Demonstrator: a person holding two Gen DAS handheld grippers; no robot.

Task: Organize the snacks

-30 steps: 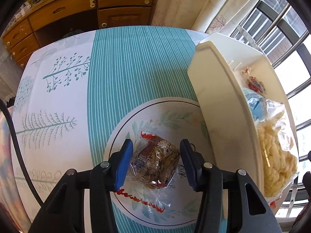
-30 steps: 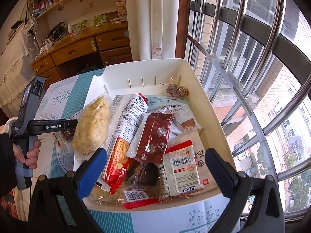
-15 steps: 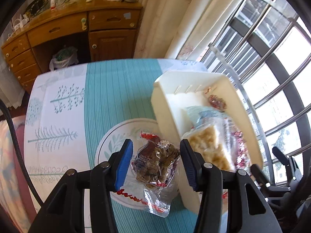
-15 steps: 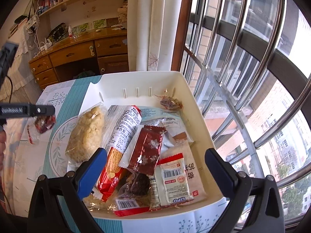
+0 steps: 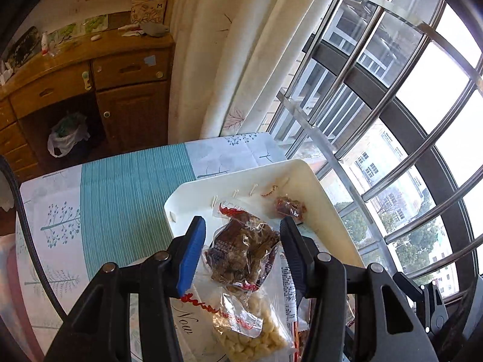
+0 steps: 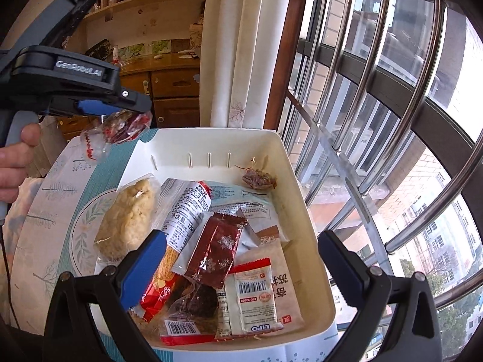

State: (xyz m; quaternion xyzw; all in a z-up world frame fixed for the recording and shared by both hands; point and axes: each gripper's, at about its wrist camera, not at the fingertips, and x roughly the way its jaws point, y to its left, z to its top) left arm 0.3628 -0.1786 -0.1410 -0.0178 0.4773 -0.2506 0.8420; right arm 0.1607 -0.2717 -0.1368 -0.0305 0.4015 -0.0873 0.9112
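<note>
My left gripper (image 5: 243,242) is shut on a clear packet of brown snack (image 5: 241,252) with red trim and holds it in the air above the near-left part of the white bin (image 5: 329,211). The right wrist view shows the same packet (image 6: 123,126) hanging from the left gripper (image 6: 120,111), above the bin's far-left corner (image 6: 145,147). The bin holds several packets, among them a bag of yellow puffs (image 6: 126,220), a dark red wrapper (image 6: 215,250) and a small brown candy (image 6: 258,178). My right gripper (image 6: 241,265) is open and empty over the bin's near side.
The bin sits on a table with a teal and white patterned cloth (image 5: 126,181), next to a window with metal bars (image 5: 392,105). A wooden desk with drawers (image 5: 90,90) and a curtain (image 5: 226,60) stand behind the table.
My left gripper lifted the snack packet off the tablecloth and carried it up and right over the bin. The right gripper stayed open over the bin.
</note>
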